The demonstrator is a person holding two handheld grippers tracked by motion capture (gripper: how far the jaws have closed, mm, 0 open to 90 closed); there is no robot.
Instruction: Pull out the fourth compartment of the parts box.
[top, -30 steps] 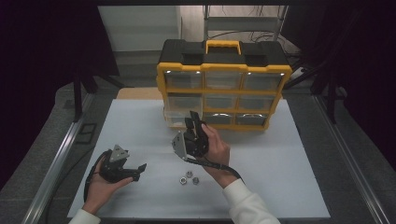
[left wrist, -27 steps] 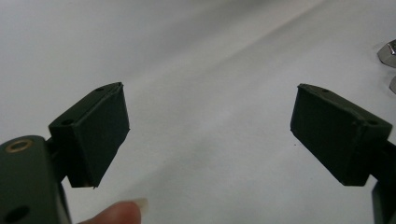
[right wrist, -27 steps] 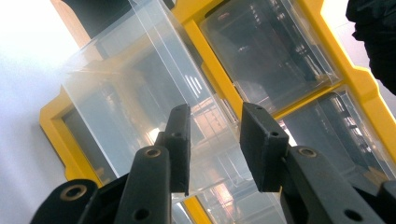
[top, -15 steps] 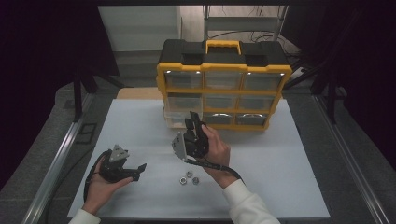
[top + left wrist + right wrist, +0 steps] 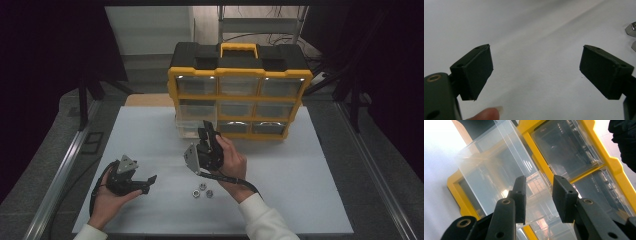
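Note:
A yellow and black organiser (image 5: 240, 85) with clear drawers stands at the back of the white table (image 5: 300, 190). Its lower left drawer (image 5: 192, 125) is pulled out. My right gripper (image 5: 206, 128) points at that drawer's right front end. In the right gripper view the right gripper (image 5: 539, 197) has its jaws a little apart, and the clear drawer (image 5: 499, 170) shows through the gap; contact is unclear. My left gripper (image 5: 149, 184) lies low at the front left. In the left gripper view the left gripper (image 5: 536, 72) is wide open over bare table.
Three steel nuts (image 5: 203, 190) lie on the table between the two hands; two of these nuts (image 5: 632, 27) show at the right edge of the left gripper view. A metal rail (image 5: 60, 170) runs along the table's left side. Dark surroundings ring the table.
The right gripper has edged slightly toward the drawer. The left hand and the nuts have stayed in place.

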